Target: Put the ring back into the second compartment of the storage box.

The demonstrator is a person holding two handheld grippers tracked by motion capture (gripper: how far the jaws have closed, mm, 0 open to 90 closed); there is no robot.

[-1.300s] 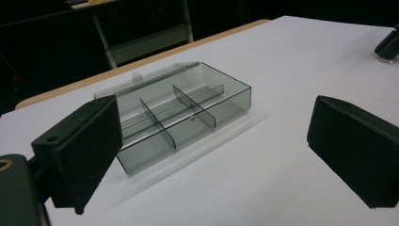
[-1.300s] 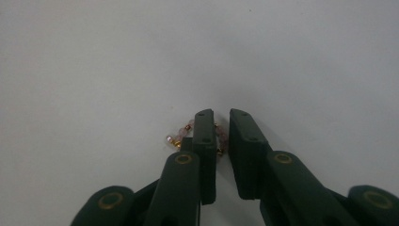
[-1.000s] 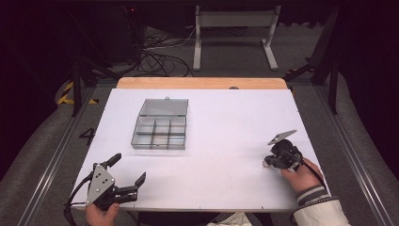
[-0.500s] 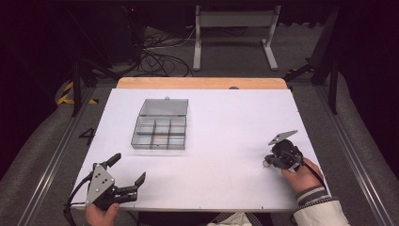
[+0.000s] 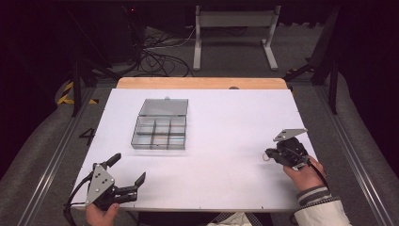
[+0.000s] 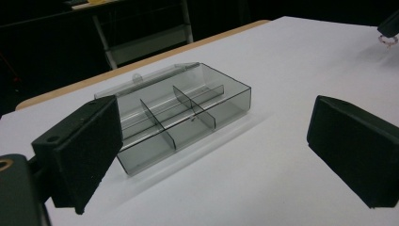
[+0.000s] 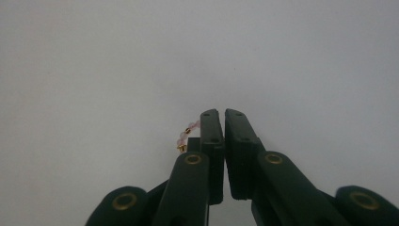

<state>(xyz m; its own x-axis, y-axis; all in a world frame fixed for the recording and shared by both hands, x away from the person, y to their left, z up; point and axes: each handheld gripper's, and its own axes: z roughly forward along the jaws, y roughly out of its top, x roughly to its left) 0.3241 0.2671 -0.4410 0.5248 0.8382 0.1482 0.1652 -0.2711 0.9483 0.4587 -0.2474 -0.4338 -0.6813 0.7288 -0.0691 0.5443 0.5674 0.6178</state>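
Pinching the bracelet [image 7: 188, 134] by its edge, our right gripper [image 7: 220, 115] had jaws clamped together; it dangled above the surface [image 5: 226, 141] and could slip off. Left gripper [image 5: 126, 170] gaped apart.

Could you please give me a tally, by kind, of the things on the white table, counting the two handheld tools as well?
Clear compartment box, lid open: 1
Beaded bracelet, pink and gold beads, pinched in the right tool: 1
Handheld tools, the right one and the left tool, its jaws wide apart: 2
Total: 4
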